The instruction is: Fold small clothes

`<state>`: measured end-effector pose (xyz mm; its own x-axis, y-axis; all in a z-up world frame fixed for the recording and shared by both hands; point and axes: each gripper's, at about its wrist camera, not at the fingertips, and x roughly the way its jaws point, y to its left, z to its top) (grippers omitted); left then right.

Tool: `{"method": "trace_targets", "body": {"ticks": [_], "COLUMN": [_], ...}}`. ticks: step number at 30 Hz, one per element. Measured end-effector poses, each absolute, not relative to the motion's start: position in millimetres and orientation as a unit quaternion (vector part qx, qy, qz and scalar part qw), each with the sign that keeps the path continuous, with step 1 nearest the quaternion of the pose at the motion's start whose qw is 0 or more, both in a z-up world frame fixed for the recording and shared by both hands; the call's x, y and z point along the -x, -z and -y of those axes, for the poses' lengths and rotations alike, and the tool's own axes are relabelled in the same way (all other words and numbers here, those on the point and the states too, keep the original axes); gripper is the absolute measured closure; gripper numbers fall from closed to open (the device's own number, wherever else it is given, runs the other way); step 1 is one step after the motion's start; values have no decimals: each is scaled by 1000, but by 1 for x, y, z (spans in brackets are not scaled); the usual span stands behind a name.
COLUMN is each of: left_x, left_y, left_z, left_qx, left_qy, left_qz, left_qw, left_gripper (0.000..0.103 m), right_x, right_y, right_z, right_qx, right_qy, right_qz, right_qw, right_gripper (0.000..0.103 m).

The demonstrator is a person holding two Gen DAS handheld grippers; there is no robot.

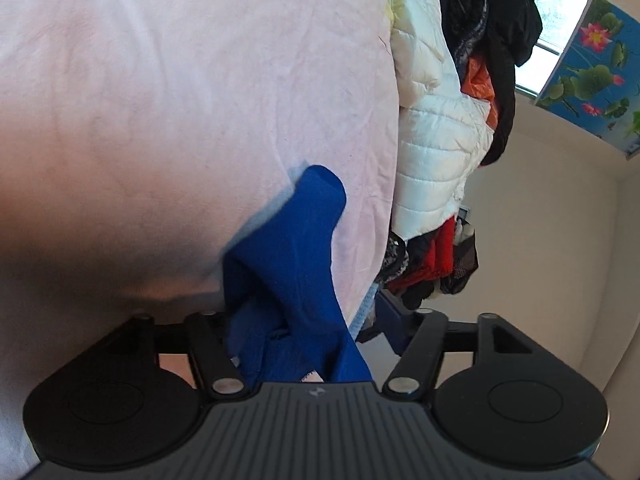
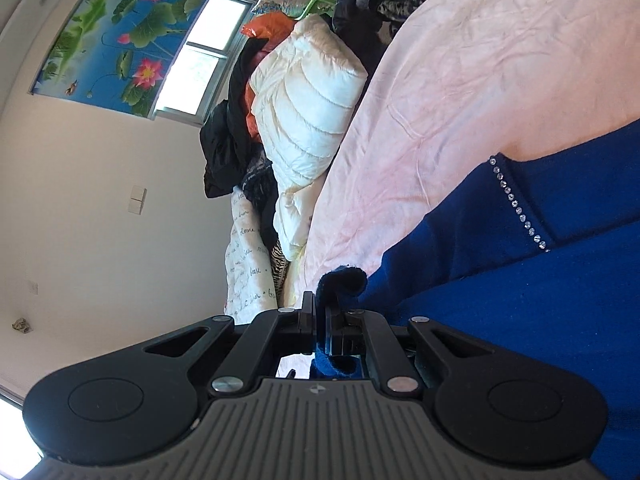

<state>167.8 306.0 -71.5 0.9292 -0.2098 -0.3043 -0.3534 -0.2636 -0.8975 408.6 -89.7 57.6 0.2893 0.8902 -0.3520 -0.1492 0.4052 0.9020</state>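
In the left wrist view a blue knit garment [image 1: 292, 264] lies bunched on the pink bedsheet [image 1: 180, 92] and runs back between the jaws of my left gripper [image 1: 316, 320]. Those jaws stand wide apart and do not press on the cloth. In the right wrist view my right gripper [image 2: 320, 320] is shut on a rolled edge of the same blue garment [image 2: 520, 300], which carries a row of small rhinestones [image 2: 516, 204] and fills the lower right of the picture over the pink bedsheet [image 2: 460, 100].
Along the far edge of the bed lies a pile of clothes with a white quilted jacket [image 1: 432, 120] [image 2: 308, 120] and dark and orange garments [image 2: 232, 140]. Behind it are a cream wall [image 2: 100, 220], a window [image 2: 204, 52] and a lotus poster [image 2: 116, 36].
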Motion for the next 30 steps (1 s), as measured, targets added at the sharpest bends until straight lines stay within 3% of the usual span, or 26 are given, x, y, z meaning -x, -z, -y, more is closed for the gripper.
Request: {"method": "trace_targets", "body": {"ticks": [4,5,6,7,8,10,13,18,24,30], "left_x": [-169,-170,-172,-174,-178,-182,-194,-218,-236,-248], "left_y": [69,68,66,65,64,60,55,58,63,58], "left_z": [-304,-305,-304,-304,-302,-297,-283,-241,-194,-163], "left_qx": [788,787,785,785,785,781,772,743,714,693], "left_qy": [-72,-75,-78,-78,-80,-79,-63,-28,-18,0], "left_qz": [-190,-192,-195,-199,-204,-207,-219,-279,-331,-352], "left_qw": [581,581,582,582,579,584,594,607,617,630], "left_gripper": [40,44,63,72,72,85,91,93,95,95], "right_x": [-410,-409,-410,-410,-409,-409,-403,-382,-365,-354], "right_y": [-61,-63,-65,-68,-72,-79,-86,-65,-11,-10], "right_z": [95,97,97,99,101,107,128,199,274,302], "right_qx": [-405,-406,-408,-410,-413,-416,-425,-462,-480,-483], "right_qy": [-379,-382,-386,-391,-395,-400,-404,-361,-257,-249], "right_qz": [-458,-455,-452,-447,-443,-431,-411,-383,-413,-394], "right_qw": [695,694,694,692,691,694,698,714,730,741], "right_gripper": [94,94,94,94,94,94,94,94,94,94]}}
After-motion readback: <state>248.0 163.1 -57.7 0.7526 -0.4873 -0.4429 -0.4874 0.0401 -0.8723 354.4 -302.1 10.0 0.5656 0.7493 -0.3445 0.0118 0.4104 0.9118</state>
